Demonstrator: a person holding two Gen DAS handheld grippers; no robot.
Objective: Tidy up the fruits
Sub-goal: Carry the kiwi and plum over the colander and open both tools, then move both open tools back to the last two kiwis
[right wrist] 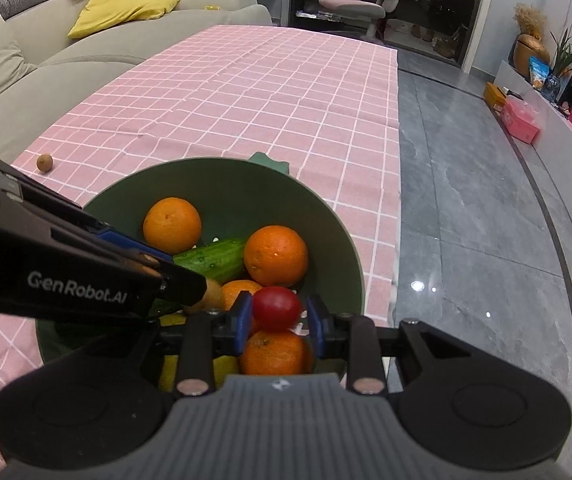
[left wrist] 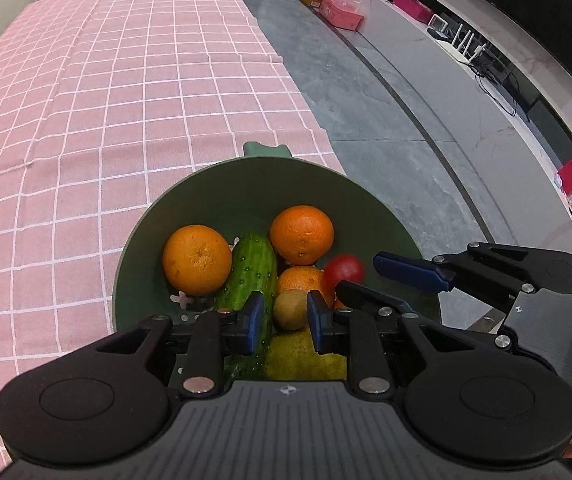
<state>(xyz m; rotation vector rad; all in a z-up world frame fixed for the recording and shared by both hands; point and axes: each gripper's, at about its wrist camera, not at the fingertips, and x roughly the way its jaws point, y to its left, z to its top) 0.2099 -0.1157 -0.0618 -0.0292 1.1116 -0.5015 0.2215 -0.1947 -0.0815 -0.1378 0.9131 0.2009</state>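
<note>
Green, the deep bowl is standing near the edge of a table under a pink checked cloth, and both tools are reaching down into it. In the left wrist view the left gripper is hanging over the near side of the bowl with its jaws almost closed, and a brown kiwi is sitting between the blue pads, which seem to be pressing on it. Beside the kiwi a cucumber is lying with an orange on its left and another orange at its far right, and something yellow is showing under the fingers. This view is also catching the right gripper from the side, its tips at a red tomato, but how it is gripping is hard to judge from here. The right wrist view is making it clearer: the jaws are nearly together and the tomato is filling the space between the pads, just above one more orange that the left view is showing only partly. Only the right view is showing a small brown fruit lying alone on the cloth, well apart from the bowl, and a beige sofa with a yellow cushion beyond the table.
</note>
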